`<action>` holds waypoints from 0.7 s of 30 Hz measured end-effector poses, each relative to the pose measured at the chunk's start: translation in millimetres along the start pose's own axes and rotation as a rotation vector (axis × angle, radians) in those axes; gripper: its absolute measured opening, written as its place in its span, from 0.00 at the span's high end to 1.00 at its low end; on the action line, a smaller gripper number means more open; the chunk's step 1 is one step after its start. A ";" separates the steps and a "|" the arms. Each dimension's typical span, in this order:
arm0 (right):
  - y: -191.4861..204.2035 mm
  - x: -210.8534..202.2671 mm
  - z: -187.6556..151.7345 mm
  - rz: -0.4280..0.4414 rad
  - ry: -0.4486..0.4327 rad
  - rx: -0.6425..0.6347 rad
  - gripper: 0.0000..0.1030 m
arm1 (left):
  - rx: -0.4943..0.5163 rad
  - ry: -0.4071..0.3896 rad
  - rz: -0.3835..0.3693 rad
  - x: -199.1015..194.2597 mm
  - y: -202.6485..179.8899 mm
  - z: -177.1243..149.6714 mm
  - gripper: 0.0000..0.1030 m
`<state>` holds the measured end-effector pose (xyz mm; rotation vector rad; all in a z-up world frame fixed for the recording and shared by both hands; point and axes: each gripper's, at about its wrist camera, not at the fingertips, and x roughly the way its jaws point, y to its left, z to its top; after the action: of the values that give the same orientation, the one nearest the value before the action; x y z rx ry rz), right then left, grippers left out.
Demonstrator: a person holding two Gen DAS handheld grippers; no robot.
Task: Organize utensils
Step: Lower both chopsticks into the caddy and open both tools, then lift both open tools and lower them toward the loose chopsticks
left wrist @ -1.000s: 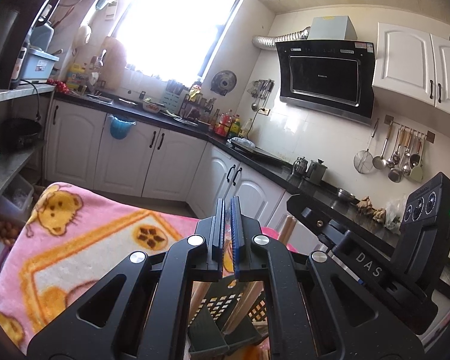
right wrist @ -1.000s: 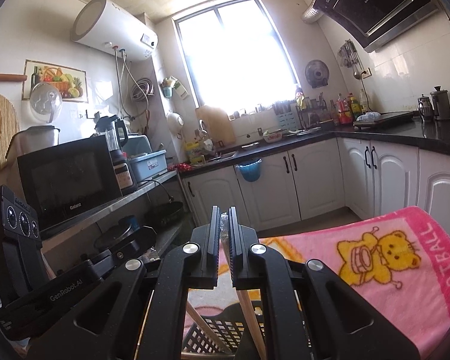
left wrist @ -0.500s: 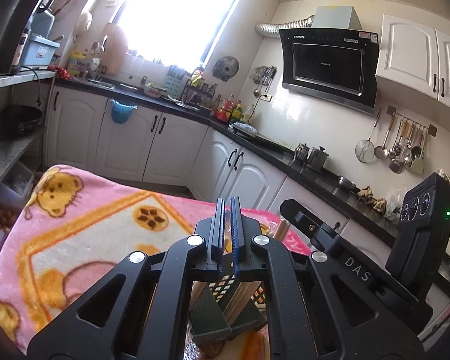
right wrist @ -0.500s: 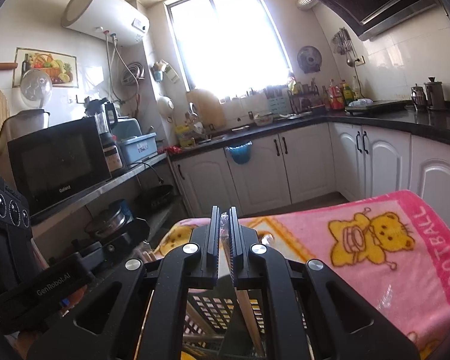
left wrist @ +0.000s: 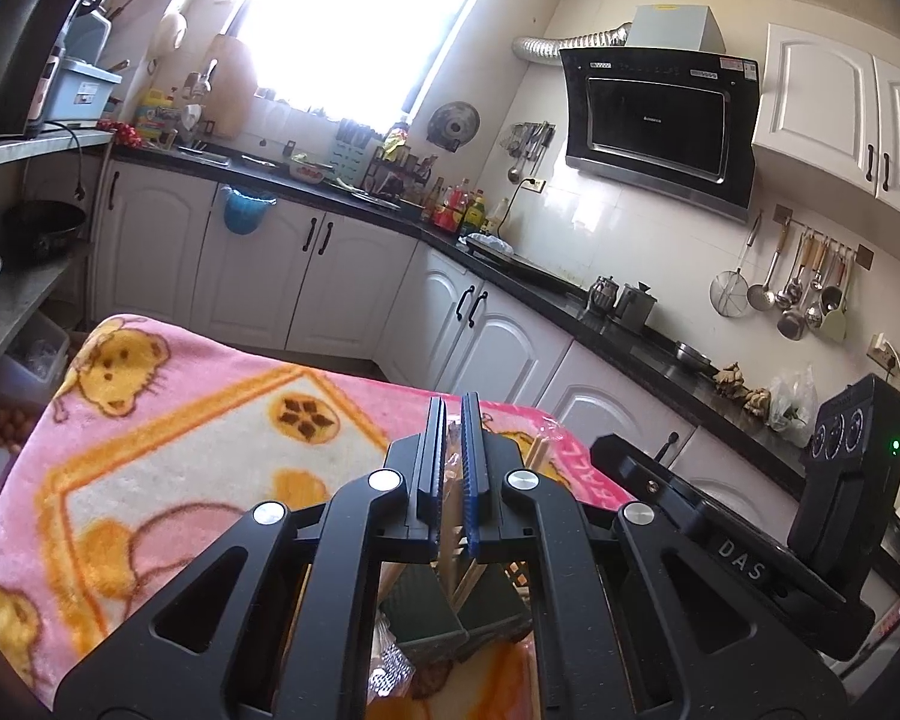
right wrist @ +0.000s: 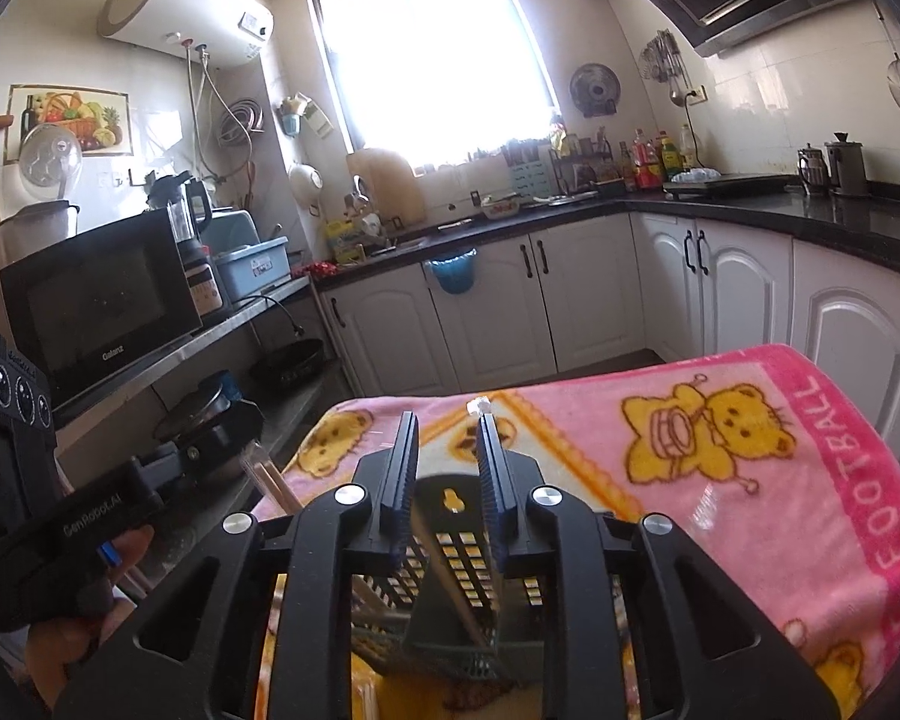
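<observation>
Matt black plastic, fleecy cloth, pale wood

The left gripper (left wrist: pixel 448 468) and right gripper (right wrist: pixel 448 480) are matt black plastic with shiny metal pivot screws and ribbed finger pads (right wrist: pixel 493 480). Under both lies a fuzzy pink blanket (right wrist: pixel 750 480) of soft fleece cloth with printed yellow bears. Just below the grippers stands a dark green perforated plastic basket (right wrist: pixel 456 546), dull in finish. Thin chopsticks (left wrist: pixel 450 546) of pale bare wood stand between the left gripper's pads.

A microwave (right wrist: pixel 99 300) sits on a shelf; a water heater (right wrist: pixel 186 6) hangs above.
</observation>
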<state>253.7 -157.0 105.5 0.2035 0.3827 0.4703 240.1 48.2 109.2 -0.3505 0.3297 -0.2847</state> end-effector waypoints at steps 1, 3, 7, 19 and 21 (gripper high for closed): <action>-0.8 -1.4 -1.0 -0.001 0.005 -0.001 0.80 | -0.001 0.004 0.001 0.1 0.8 0.1 0.98; -2.3 -4.8 -3.5 -0.005 0.015 -0.002 0.80 | -0.005 0.014 0.005 -1.0 1.4 -0.3 0.95; -5.9 -9.7 -6.7 -0.005 0.045 0.012 0.80 | -0.006 0.028 0.008 -4.6 2.2 -0.6 0.84; -7.4 -31.8 -16.0 0.009 0.088 0.000 0.72 | 0.011 0.026 0.002 -24.1 -2.7 2.0 0.62; -7.4 -35.6 -17.4 0.010 0.091 -0.002 0.69 | 0.010 0.025 0.004 -27.4 -3.5 0.9 0.58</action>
<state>220.4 -178.6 98.7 0.1824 0.4703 0.4907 214.9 54.3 118.5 -0.3371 0.3538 -0.2872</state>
